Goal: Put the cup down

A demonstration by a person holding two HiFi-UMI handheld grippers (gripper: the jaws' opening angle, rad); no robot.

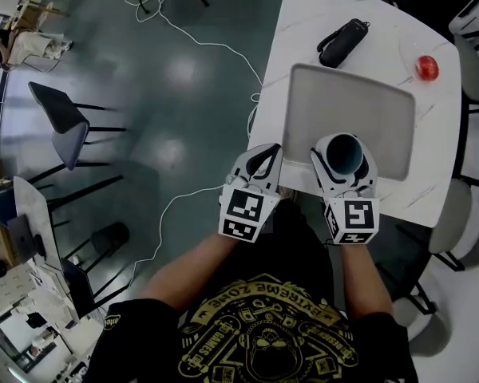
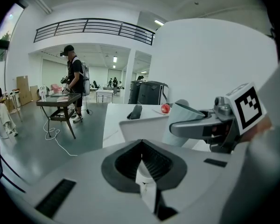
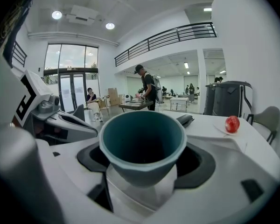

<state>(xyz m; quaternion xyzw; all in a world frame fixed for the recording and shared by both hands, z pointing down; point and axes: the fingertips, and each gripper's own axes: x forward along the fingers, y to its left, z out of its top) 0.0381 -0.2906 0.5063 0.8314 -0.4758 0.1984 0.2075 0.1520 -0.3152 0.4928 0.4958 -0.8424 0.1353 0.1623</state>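
right tool (image 1: pixel 342 156) tight around upright teal cup (image 3: pixel 142 143), mouth up; left tool (image 1: pixel 265 156) closed, empty

Your cup (image 3: pixel 142 146) looks matt and smooth. The tray (image 1: pixel 387 114) is dull, plain plastic; the tabletop (image 1: pixel 303 30) shows a smooth, marble-veined finish. The floor (image 1: pixel 176 94) shines glossy, with bright reflections.

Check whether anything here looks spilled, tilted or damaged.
Nothing stands out. The cup sits upright in the right gripper over the tray, with no spill visible. The left gripper is shut and empty. The black case and red fruit lie apart on the table.
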